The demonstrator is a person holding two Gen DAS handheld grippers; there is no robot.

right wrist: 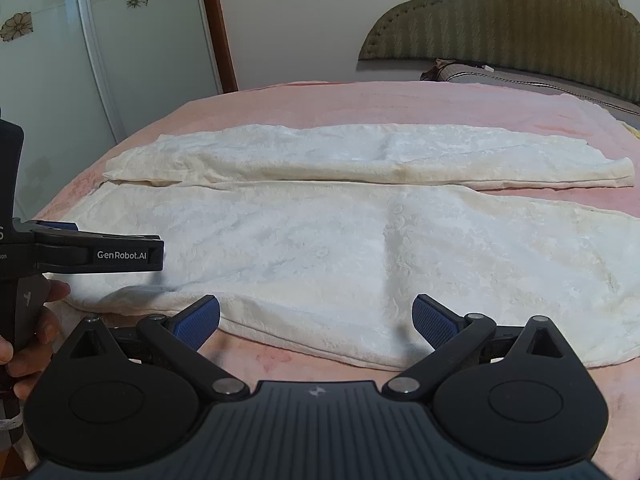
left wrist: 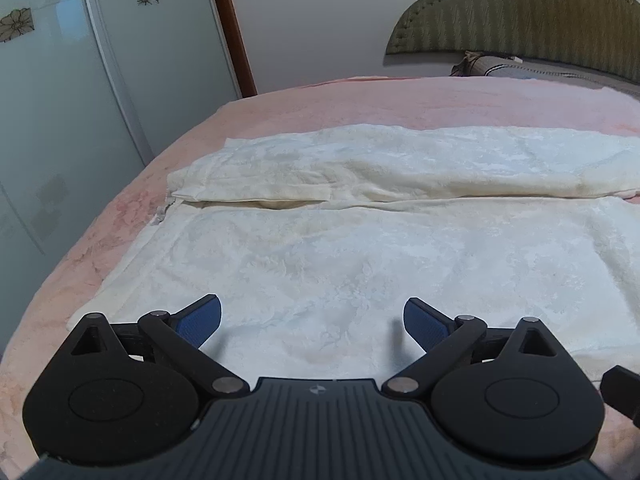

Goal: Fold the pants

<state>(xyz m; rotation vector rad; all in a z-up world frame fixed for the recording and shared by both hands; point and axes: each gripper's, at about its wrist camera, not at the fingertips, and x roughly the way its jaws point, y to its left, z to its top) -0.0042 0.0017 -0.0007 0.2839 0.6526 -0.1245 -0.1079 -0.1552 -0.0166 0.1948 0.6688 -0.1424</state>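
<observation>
- The white pants (right wrist: pixel 320 240) lie flat on the pink bed (right wrist: pixel 360 100), 2 legs side by side (a narrow gap between them).
- Left gripper (left wrist: pixel 312 322): jaws wide apart, empty, above the near leg.
- Right gripper (right wrist: pixel 316 320): jaws wide apart, empty, over the pants' near edge.

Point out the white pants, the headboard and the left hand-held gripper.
white pants (right wrist: pixel 320 248), right wrist view, middle of the near leg.
headboard (right wrist: pixel 500 16), right wrist view, padded centre.
left hand-held gripper (left wrist: pixel 312 320), left wrist view, between its fingertips.

Wide-open left tongs (left wrist: pixel 312 322) hover over white pants (left wrist: pixel 340 248) spread flat on the pink blanket (left wrist: pixel 440 100).
</observation>
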